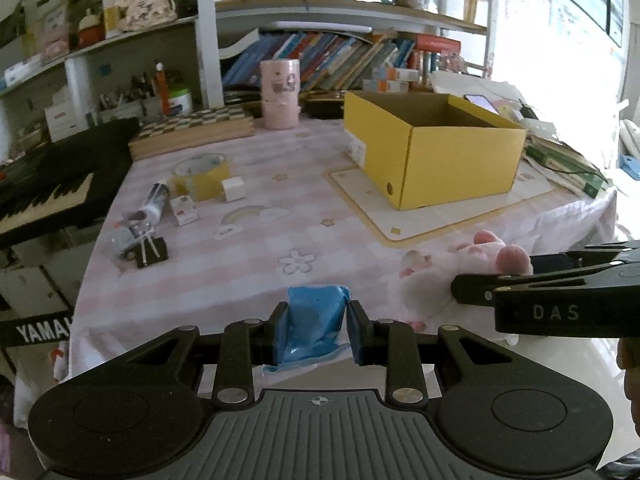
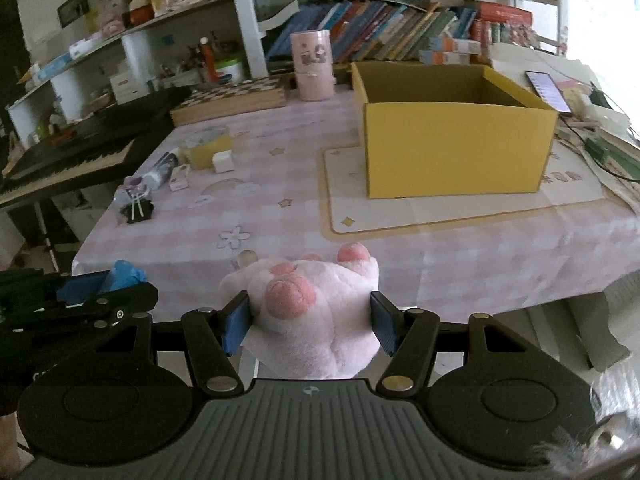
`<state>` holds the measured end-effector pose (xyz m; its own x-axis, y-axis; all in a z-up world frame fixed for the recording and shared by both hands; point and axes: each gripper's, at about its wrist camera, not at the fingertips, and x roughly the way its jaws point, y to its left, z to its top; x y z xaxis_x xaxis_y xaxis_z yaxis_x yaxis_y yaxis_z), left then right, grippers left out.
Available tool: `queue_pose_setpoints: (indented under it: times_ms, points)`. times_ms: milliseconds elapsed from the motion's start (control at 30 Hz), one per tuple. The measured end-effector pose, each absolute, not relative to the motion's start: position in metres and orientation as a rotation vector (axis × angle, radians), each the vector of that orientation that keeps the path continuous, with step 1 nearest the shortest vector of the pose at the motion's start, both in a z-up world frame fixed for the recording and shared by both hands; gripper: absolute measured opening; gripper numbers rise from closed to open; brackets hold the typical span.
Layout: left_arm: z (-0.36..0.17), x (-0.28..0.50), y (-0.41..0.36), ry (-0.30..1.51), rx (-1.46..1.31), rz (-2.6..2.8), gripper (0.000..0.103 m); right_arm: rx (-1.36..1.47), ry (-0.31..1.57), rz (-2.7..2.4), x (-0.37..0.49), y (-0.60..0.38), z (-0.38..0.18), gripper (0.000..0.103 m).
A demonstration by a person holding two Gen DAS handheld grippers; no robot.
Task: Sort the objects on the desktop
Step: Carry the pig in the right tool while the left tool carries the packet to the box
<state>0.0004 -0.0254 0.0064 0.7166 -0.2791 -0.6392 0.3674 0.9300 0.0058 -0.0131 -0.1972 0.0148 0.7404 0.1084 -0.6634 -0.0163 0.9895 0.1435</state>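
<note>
Left wrist view: the left gripper (image 1: pixel 318 326) clamps a blue plastic packet (image 1: pixel 316 316) at the near edge of the table (image 1: pixel 248 276), while the right gripper (image 2: pixel 310 322) grips a pink plush paw (image 2: pixel 316 312) just beside it. Farther back, an open yellow box (image 1: pixel 436 148) stands on a cream mat (image 1: pixel 440 216), well apart from a tape roll (image 1: pixel 200 174) and small items at left.

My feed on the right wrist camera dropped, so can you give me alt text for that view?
The right gripper is shut on a pink plush paw at the near edge of a table with a pink cloth. An open yellow box stands ahead to the right. The left gripper, at the left edge, holds a blue packet.
</note>
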Motion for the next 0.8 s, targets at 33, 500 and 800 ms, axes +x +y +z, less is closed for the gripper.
queue_pose_setpoints:
  times_ms: [33, 500, 800]
  points:
    - [0.006, 0.001, -0.028, 0.683, 0.139, -0.364, 0.028, 0.134, 0.734, 0.062, -0.014, -0.199, 0.015, 0.059]
    - [0.01, 0.016, -0.076, 0.661, 0.191, -0.497, 0.028, 0.168, 0.716, -0.052, -0.02, -0.242, 0.019, 0.059]
    - [0.008, 0.021, -0.099, 0.661, 0.212, -0.563, 0.028, 0.191, 0.729, -0.117, -0.025, -0.262, 0.018, 0.059]
